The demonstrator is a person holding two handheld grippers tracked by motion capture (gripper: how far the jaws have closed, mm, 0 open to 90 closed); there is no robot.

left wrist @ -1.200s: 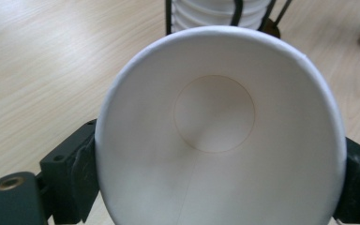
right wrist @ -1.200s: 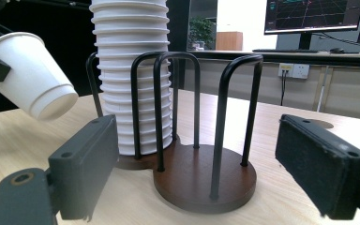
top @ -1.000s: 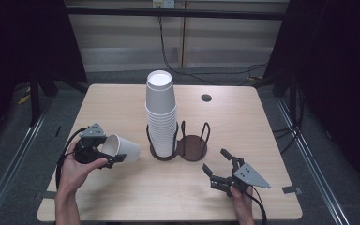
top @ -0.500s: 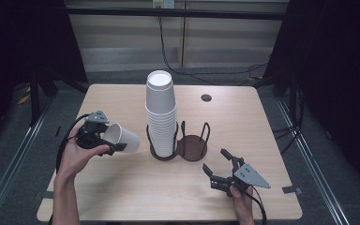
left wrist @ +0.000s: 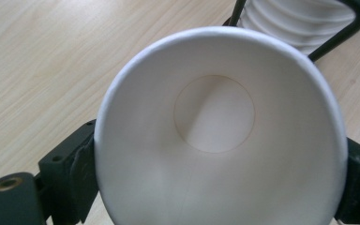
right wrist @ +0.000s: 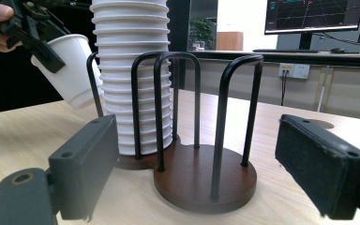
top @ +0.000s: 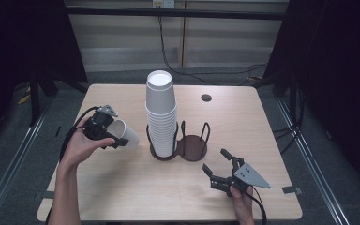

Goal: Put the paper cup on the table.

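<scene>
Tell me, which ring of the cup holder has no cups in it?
The ring of the cup holder on the side of the right gripper has none. The other ring holds the tall stack of cups, beside the cup in the left gripper.

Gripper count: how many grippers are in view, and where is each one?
2. The left gripper is held above the table's left side, shut on a paper cup. The right gripper is near the front right edge, jaws open, facing the cup holder.

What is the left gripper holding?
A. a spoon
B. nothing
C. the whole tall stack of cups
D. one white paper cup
D: the left gripper is clamped on a single white paper cup, held tilted in the air beside the tall stack of cups.
</scene>
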